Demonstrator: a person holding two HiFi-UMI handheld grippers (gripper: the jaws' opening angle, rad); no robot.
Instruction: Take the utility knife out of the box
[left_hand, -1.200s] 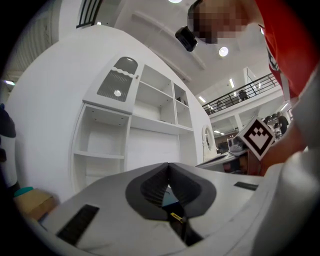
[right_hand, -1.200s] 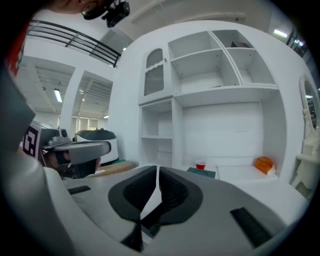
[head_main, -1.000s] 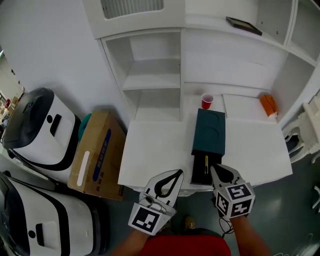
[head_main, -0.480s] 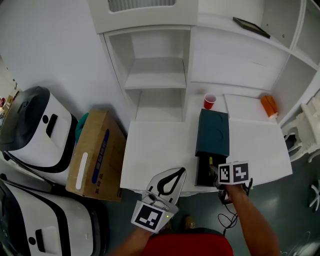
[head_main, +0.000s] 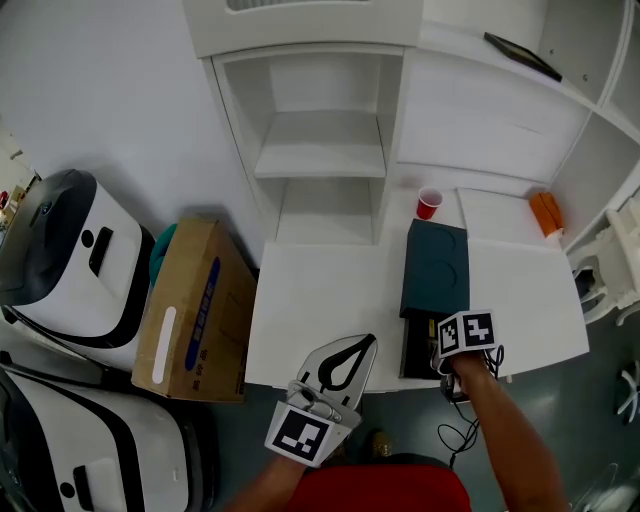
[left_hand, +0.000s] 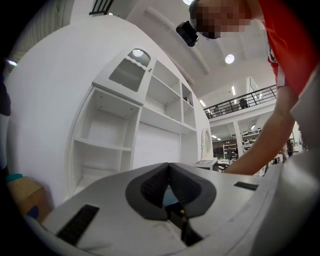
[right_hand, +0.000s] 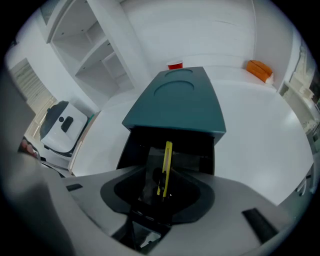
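A: Since the knife (right_hand: 168, 155) is only a slim yellow-and-black strip, how do we log its handling?

B: Judgement: light and stiff, with a plastic body that is probably smooth, so it may slide if pinched near an end. Blade end not resolvable, so treat either tip as sharp. Take hold across the middle of the body, on its two long sides, where a pinch should not let it pivot.

A: Location?

B: It lies in the black tray (right_hand: 137, 145) drawn out of the teal box (right_hand: 175, 105), lengthwise, near the tray's middle. The box sits on the white table (right_hand: 260, 130), with the tray's open end toward the table's near edge.

A: Relative to the right tool (right_hand: 166, 174)?

B: Right gripper view: jaws spread, one on each side of the knife's near half, with the knife running along the line of the jaws. The pads look clear of it on both sides, no contact evident. Height above the tray floor cannot be read. In the head view the tool's marker cube covers the tray's near end, hiding the knife.

A: Left tool (head_main: 362, 348)?

B: Jaws pressed together, nothing between them. It is held off the table's near edge, well apart from the box.

A: Risk?

B: Judgement: closing off-centre could nudge the knife sideways in the tray rather than grip it.
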